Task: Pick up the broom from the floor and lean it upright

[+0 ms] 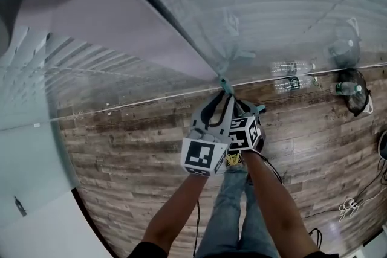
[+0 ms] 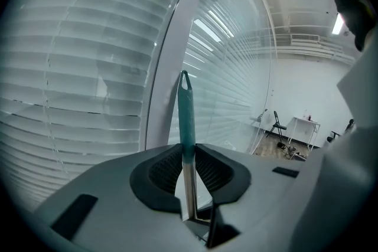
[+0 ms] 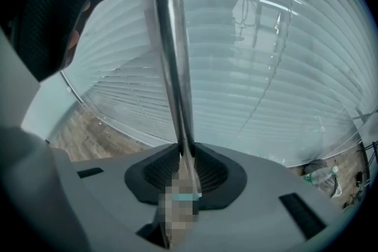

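Note:
The broom's handle stands nearly upright in front of me, close to a glass wall with blinds (image 1: 272, 3). Its teal end cap (image 1: 225, 86) pokes out above both grippers in the head view. My left gripper (image 1: 213, 110) is shut on the handle just under the teal cap (image 2: 186, 115), with the silver shaft (image 2: 189, 192) pinched between its black pads. My right gripper (image 1: 247, 110) sits right beside it, a little lower, shut on the silver shaft (image 3: 171, 56), which runs up out of its jaws (image 3: 184, 157). The broom's head is hidden below the grippers and my arms.
Plastic bottles (image 1: 294, 85) lie at the foot of the glass wall, beside a black fan (image 1: 354, 91). Cables (image 1: 349, 208) trail over the wood floor (image 1: 121, 142) at the right. A white frame post (image 2: 171, 68) rises just behind the handle. A chair (image 2: 277, 126) stands far off.

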